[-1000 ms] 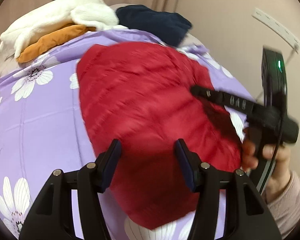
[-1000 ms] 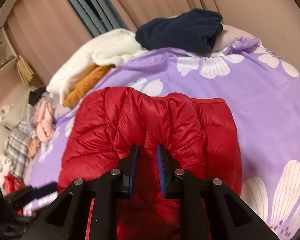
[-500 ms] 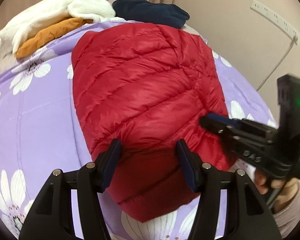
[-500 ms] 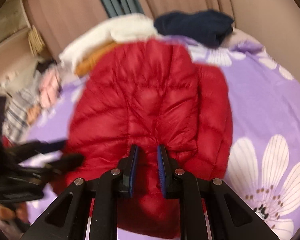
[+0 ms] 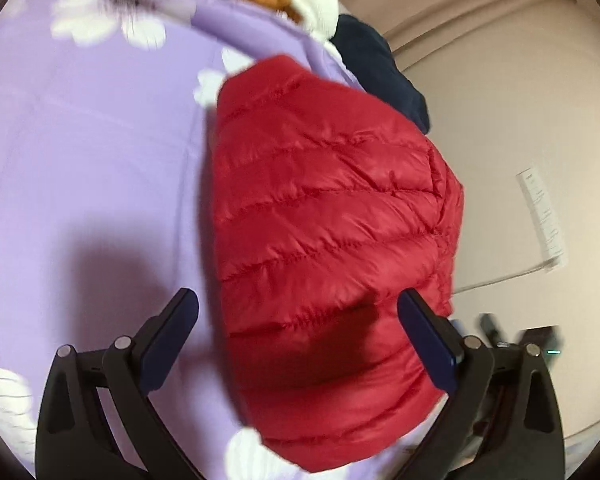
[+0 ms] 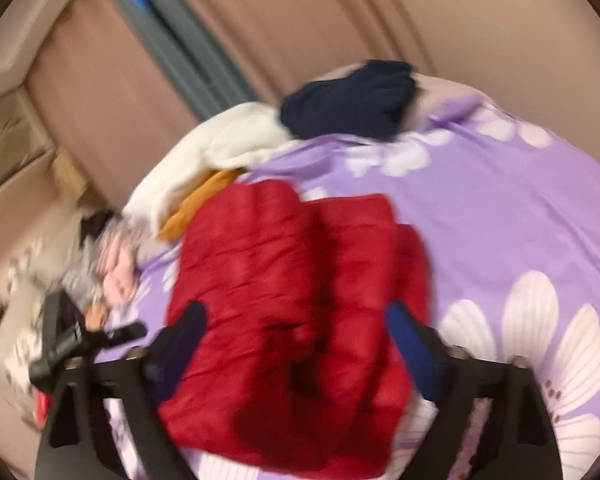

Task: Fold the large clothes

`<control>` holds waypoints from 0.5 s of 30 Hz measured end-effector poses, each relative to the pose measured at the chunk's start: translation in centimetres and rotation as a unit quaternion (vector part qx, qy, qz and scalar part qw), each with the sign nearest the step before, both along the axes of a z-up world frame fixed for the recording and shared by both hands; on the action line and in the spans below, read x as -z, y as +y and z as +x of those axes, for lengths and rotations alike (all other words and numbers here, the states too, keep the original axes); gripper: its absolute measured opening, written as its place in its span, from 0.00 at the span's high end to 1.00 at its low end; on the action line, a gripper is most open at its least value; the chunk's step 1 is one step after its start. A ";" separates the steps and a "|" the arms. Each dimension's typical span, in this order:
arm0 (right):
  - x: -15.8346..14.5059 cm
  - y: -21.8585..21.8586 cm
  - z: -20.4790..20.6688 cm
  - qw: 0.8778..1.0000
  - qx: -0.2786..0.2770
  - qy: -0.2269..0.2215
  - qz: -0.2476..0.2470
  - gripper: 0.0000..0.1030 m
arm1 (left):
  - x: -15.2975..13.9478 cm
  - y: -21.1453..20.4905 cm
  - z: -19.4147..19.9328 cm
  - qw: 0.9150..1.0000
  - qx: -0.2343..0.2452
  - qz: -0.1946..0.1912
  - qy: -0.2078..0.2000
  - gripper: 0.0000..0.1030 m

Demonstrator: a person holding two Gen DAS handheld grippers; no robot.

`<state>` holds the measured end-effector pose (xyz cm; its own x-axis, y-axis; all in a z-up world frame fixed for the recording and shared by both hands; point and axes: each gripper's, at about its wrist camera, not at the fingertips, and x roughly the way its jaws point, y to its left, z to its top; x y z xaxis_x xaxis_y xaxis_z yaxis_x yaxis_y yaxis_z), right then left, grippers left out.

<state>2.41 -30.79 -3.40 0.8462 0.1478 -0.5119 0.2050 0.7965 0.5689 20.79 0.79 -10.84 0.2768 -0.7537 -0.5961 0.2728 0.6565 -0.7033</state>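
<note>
A red quilted puffer jacket (image 5: 324,240) lies folded on the purple flowered bedsheet (image 5: 92,152). My left gripper (image 5: 298,316) is open and empty, hovering over the jacket's near end. In the right wrist view the jacket (image 6: 292,320) lies as a folded bundle on the sheet (image 6: 500,220). My right gripper (image 6: 296,328) is open wide above it and holds nothing. The left gripper (image 6: 84,340) shows at the left edge of that view. Both views are blurred by motion.
A white garment (image 6: 220,160), an orange one (image 6: 196,208) and a dark navy one (image 6: 352,100) are piled at the far side of the bed. More clothes (image 6: 108,264) lie at the left. A beige wall with a power strip (image 5: 540,216) is to the right.
My right gripper let go of the jacket and opened wide. My left gripper opened wider and swung to the left. The jacket now rests folded on the sheet.
</note>
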 end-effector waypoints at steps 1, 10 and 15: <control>0.8 -0.5 0.6 1.000 -0.005 0.016 0.022 0.07 | 0.5 -0.2 0.2 1.000 0.003 -0.009 0.007 0.03; 6.7 -2.5 3.5 0.984 -0.009 0.053 0.172 0.02 | 2.9 -2.6 2.1 0.999 0.018 -0.020 0.040 0.00; 9.8 -2.3 5.8 0.960 -0.037 0.085 0.263 0.01 | 4.2 -3.8 3.0 0.997 0.025 -0.037 0.067 0.00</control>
<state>8.19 -33.10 -13.22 0.7340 0.4803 -0.4802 0.2853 0.4236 0.8597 23.77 -2.99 -15.05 0.1590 -0.8082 -0.5671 0.2039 0.5889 -0.7821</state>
